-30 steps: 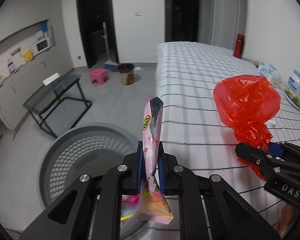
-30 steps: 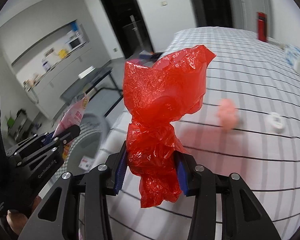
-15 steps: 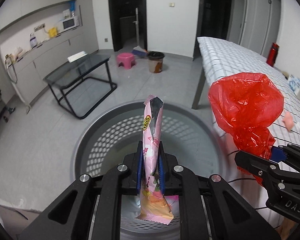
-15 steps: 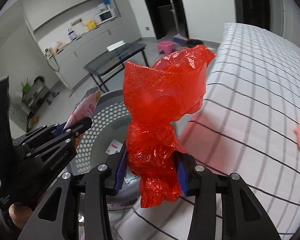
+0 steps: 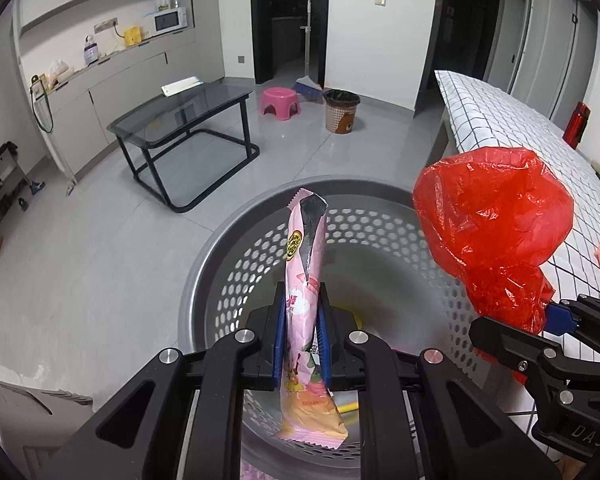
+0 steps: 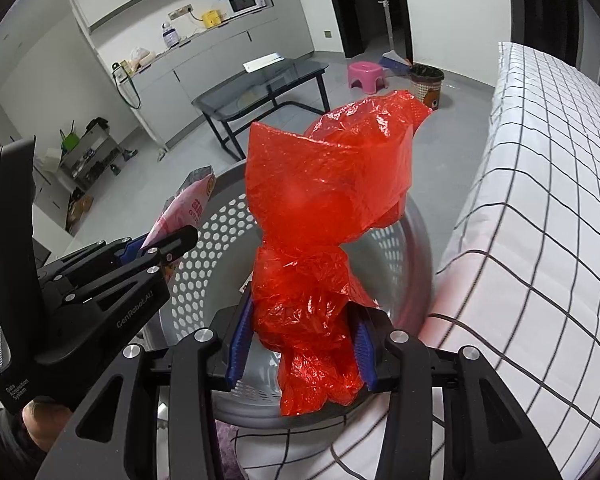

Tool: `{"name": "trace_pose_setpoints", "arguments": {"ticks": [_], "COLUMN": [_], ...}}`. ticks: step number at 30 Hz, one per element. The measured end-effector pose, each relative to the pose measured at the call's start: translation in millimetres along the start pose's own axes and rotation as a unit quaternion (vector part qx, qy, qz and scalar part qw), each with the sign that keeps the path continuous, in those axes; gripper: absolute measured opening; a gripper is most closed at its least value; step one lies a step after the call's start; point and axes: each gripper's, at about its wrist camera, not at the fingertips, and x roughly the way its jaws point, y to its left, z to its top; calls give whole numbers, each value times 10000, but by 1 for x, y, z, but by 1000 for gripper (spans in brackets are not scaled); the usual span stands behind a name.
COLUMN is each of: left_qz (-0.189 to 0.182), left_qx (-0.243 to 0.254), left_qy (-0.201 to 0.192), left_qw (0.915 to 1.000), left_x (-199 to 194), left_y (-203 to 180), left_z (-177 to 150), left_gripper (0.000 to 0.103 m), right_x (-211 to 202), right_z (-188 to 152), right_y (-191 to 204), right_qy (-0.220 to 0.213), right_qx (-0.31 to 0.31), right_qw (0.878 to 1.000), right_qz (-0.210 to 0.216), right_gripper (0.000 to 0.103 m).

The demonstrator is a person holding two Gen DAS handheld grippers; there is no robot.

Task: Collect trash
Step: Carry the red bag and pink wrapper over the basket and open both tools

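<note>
Both grippers, formerly over bed, now above basket.

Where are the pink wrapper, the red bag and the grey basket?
pink wrapper (image 5: 305, 280): left wrist view, mid-length.
red bag (image 6: 324, 184): right wrist view, puffed upper part.
grey basket (image 5: 220, 248): left wrist view, left rim.

- The grey perforated basket gapes wide below both grippers; its mouth is unobstructed, with only small litter on the bottom.
- The checked bed edge crowds the basket's right rim.
- The left gripper sits just beside the red bag, narrowing the gap between them.
- Bare floor lies open to the left.
</note>
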Motion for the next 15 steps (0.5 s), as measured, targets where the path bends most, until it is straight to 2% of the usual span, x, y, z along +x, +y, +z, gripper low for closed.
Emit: {"name": "trace_pose_setpoints", "arguments": {"ticks": [3,4,5,6,7,9,15], "left_qz": [31,50,55,79,92,111,105], "left_qx": [-38,-50,-56,-64,-71,-89,-113], "left_qy": [-15,-25,-36,-56,-76,-135,-133], "left_qw": [10000,10000,10000,9999,9999,9998,9998], "left_x": [-2,-2,-3,-4,-6,-9,-10], "left_y": [4,4,4,4,3,3,5], "left_z": [-2,-2,-3,-4,-4,-5,-6], "left_gripper": [18,24,28,36,44,50,50], "right_x": [1,1,1,3,3,0,-6], "right_z": [0,1,1,3,3,3,-3], "right_y": [2,3,4,-1,0,2,-2], "right_qy": [7,2,-6,-14,-40,-94,-147], "right_qx": [-36,-35,-35,-38,-30,-19,8], "right_qw": [10000,10000,10000,10000,10000,10000,9998], "right_qz": [-6,-3,0,1,-6,-28,-97], "right_gripper": [44,45,51,58,60,61,62]}}
